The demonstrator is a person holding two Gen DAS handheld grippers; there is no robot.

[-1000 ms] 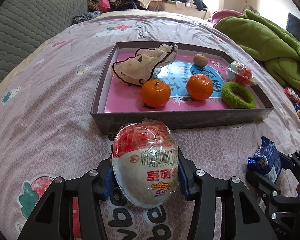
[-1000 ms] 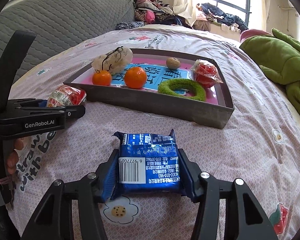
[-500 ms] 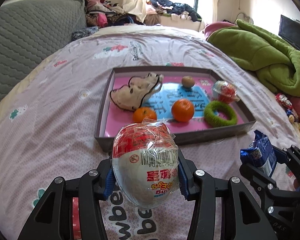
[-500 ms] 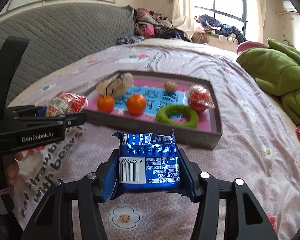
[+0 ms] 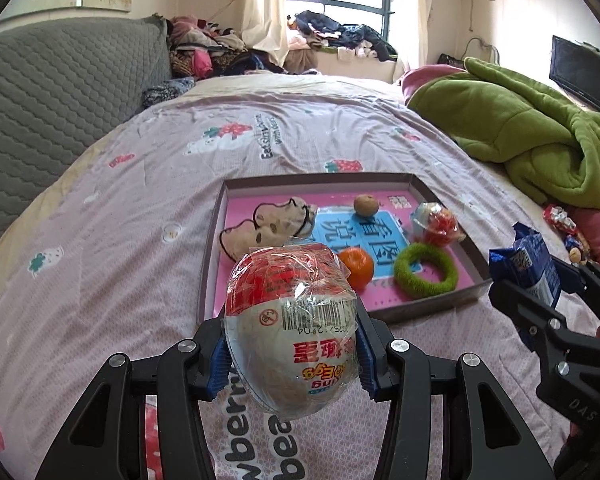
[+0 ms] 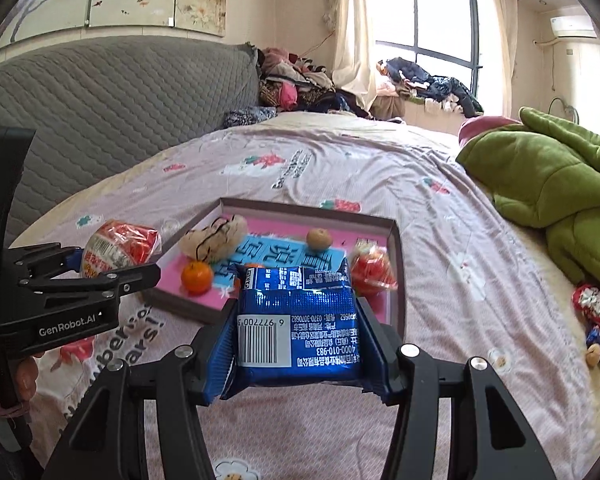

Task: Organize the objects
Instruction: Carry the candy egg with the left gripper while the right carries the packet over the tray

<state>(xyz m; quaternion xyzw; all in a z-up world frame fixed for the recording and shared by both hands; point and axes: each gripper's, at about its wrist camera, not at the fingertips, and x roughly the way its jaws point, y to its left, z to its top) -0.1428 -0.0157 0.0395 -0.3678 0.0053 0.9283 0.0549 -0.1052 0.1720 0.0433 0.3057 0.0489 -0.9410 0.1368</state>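
My left gripper (image 5: pixel 290 354) is shut on a red-and-white wrapped toy egg (image 5: pixel 292 324), held above the bedspread short of the tray. My right gripper (image 6: pixel 298 344) is shut on a blue snack packet (image 6: pixel 298 320), also held up in front of the tray. The shallow pink-lined tray (image 5: pixel 216 240) lies on the bed and holds a cream cloth pouch (image 5: pixel 268 228), an orange (image 5: pixel 356 267), a green ring (image 5: pixel 426 274), a walnut (image 5: pixel 365 205) and a second wrapped egg (image 5: pixel 436 224). A second orange (image 6: pixel 196 277) shows in the right wrist view.
A green quilt (image 5: pixel 520 136) is heaped on the bed's right side. A grey padded headboard (image 5: pixel 60 92) runs along the left. Small wrapped sweets (image 6: pixel 592 320) lie at the right edge. Clothes (image 6: pixel 300 84) are piled near the window.
Both grippers have risen and drawn back from the tray with their loads; the tray now looks smaller and farther off. Neither grip has changed.
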